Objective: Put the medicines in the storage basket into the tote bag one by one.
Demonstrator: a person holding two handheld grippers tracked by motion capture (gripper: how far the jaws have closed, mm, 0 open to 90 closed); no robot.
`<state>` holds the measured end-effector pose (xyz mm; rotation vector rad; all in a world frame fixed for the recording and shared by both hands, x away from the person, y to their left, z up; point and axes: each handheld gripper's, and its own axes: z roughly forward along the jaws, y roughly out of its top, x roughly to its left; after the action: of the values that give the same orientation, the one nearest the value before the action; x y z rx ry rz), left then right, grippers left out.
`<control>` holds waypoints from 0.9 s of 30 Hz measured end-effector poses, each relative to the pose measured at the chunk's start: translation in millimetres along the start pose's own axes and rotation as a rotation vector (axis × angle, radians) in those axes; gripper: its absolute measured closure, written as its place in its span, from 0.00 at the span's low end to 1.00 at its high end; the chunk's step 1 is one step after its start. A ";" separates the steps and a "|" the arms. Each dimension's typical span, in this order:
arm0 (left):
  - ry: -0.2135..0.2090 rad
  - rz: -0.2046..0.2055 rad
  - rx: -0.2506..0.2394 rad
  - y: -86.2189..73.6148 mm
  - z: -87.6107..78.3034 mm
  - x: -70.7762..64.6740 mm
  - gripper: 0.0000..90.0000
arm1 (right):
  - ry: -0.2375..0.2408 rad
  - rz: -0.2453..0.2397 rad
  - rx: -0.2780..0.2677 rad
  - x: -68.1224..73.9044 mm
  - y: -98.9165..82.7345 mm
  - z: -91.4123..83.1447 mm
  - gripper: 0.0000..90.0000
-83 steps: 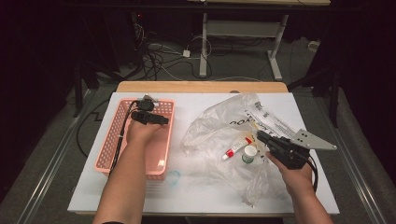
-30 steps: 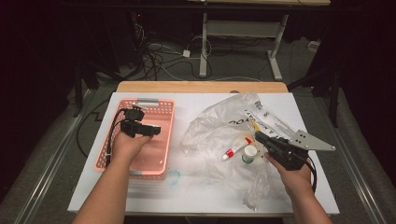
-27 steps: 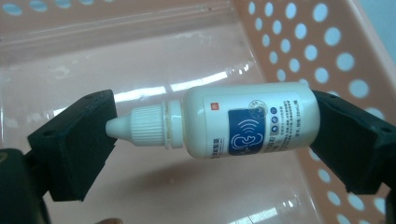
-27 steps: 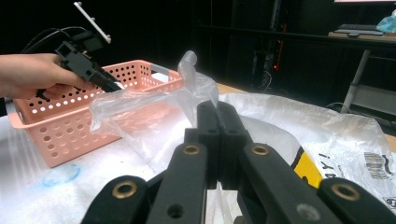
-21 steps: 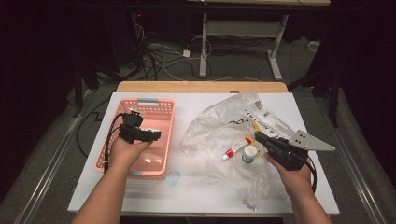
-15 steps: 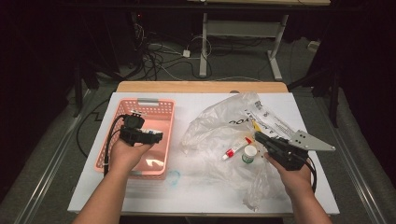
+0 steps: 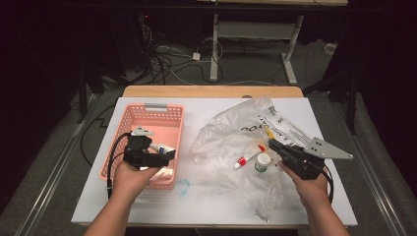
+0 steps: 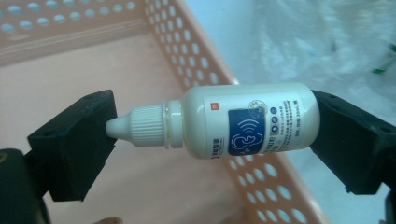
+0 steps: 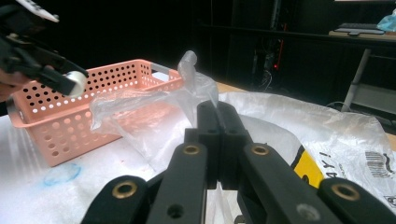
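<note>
One small white bottle (image 8: 243, 122) is gripped end to end in the left claw (image 7: 147, 158), cap against one pad, base against the other, held over the pink basket (image 7: 147, 114) and not yet dropped in. The right claw (image 9: 217, 140) is pinched shut on the plastic bag (image 7: 236, 128), where a tube (image 7: 246, 158) and a jar (image 7: 262, 162) are left on the desk (image 7: 206, 206).

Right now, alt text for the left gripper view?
A small white dropper bottle with a blue label is clamped lengthwise between the left tool's two black pads, cap tip against one pad and base against the other. Behind it is the pink perforated basket, with clear plastic bag on the white table beyond.
</note>
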<state>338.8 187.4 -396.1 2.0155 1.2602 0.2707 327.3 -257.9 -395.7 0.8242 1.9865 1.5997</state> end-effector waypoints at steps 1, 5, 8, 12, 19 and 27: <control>-0.011 0.012 -0.007 -1.9 -2.1 -5.6 0.07 | 0.001 0.000 0.000 0.0 -0.1 0.3 1.00; -0.042 0.047 -0.030 -5.0 -7.0 -22.9 0.07 | 0.000 0.001 0.004 0.4 -0.8 0.9 1.00; -0.063 0.080 -0.042 -5.9 -9.1 -36.8 0.07 | 0.001 0.004 0.003 0.8 -0.8 1.2 1.00; -0.093 0.105 -0.055 -7.9 -10.1 -50.5 0.07 | 0.002 -0.001 0.002 0.6 -0.3 0.4 1.00; -0.146 0.154 -0.046 -11.4 -2.7 -74.6 0.07 | 0.003 -0.001 -0.001 1.7 0.3 0.6 1.00; -0.211 0.198 -0.031 -10.2 17.0 -100.4 0.07 | 0.003 -0.006 -0.002 1.5 0.6 0.5 1.00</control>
<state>290.7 97.0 -395.6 2.0842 0.9227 0.1640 326.8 -256.4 -395.1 0.8154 1.9873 1.5997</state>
